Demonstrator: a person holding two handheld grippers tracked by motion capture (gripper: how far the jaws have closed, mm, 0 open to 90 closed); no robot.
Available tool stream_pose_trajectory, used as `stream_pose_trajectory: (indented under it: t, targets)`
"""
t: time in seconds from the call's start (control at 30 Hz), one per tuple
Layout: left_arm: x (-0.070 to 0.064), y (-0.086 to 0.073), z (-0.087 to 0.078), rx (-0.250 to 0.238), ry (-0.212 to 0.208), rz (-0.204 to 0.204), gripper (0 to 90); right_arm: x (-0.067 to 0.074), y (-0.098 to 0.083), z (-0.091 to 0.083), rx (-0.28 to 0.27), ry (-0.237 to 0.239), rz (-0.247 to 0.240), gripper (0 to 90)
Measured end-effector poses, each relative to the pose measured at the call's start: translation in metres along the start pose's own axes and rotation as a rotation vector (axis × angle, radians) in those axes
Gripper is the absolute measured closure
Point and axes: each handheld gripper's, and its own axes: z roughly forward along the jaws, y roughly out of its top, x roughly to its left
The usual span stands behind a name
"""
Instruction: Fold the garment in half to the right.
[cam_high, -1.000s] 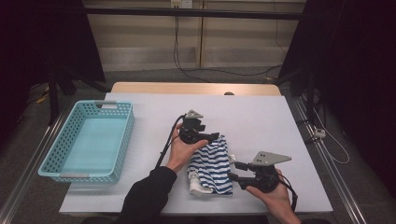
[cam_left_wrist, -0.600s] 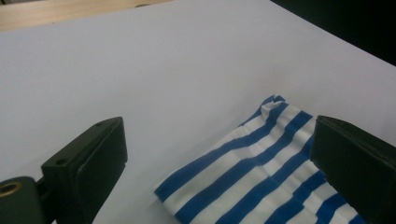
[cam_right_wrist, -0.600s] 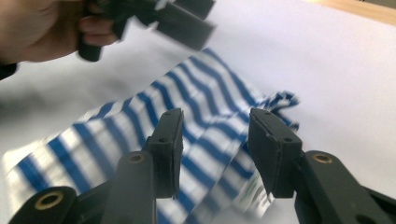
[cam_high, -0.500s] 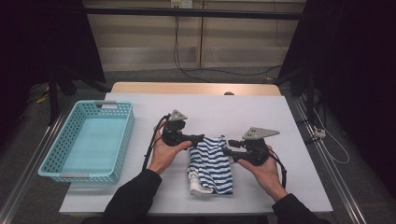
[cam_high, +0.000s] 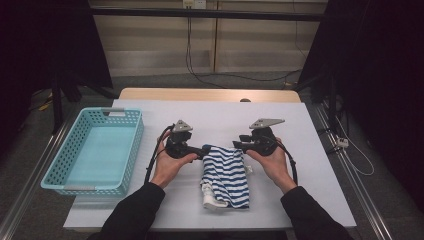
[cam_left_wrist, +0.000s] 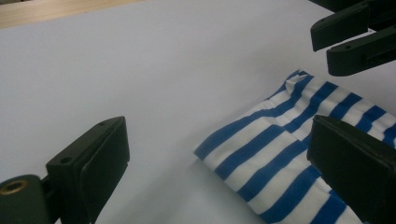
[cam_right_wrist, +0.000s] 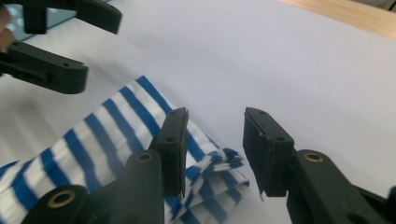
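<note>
1. Both hands rest low on the table (cam_high: 310, 130), the grippers pointing inward at each other across the striped cloth (cam_high: 225, 175).
2. Left gripper (cam_high: 204, 150) is wide open at the cloth's far left corner, holding nothing.
3. Right gripper (cam_high: 238, 145) has just been closing, jaws apart beside the far right corner, nothing gripped.
4. No writing is legible.
5. White tabletop; a blue basket (cam_high: 65, 165) to the left; dark curtains at the sides.

High view looks down over the table (cam_high: 310, 150); both gripper views face its striped cloth (cam_left_wrist: 299, 140) closely.
</note>
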Motion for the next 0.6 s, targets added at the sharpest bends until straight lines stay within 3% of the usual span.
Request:
stream_pose_trajectory:
  t: [0.03,0.17,0.2,0.23,0.27,0.33,0.4,0.43,0.53,0.6]
  targets:
    - [0.000,-0.001,0.001,-0.011,0.002,-0.018,5.9,-0.001,-0.001,0.003,0.007,-0.006,0.000,60.5]
    - [0.001,-0.002,0.003,0.007,0.009,-0.019,6.7,-0.007,-0.009,0.011,0.040,0.001,0.013,62.2]
    - [0.004,-0.002,0.002,0.035,0.015,0.017,6.9,-0.008,-0.011,0.011,0.044,0.009,0.019,63.2]
    - [0.001,-0.003,0.006,-0.004,0.015,-0.032,7.2,-0.009,-0.014,0.012,0.050,0.014,0.024,63.6]
    - [0.002,-0.003,0.006,0.020,0.013,-0.005,7.3,-0.010,-0.016,0.013,0.060,0.016,0.025,63.9]
    - [-0.002,-0.004,0.008,0.006,0.013,-0.039,7.5,-0.013,-0.019,0.015,0.076,0.023,0.044,64.3]
    - [-0.002,-0.003,0.009,0.009,0.006,-0.015,8.0,-0.015,-0.023,0.017,0.083,0.031,0.036,64.8]
    - [-0.003,-0.004,0.009,0.007,0.010,-0.030,7.9,-0.015,-0.023,0.017,0.088,0.032,0.045,65.3]
    - [-0.002,-0.004,0.008,0.013,0.006,-0.009,8.0,-0.017,-0.026,0.019,0.102,0.027,0.050,67.0]
    - [-0.002,-0.005,0.009,0.014,0.006,-0.026,8.1,-0.019,-0.028,0.021,0.113,0.024,0.044,67.8]
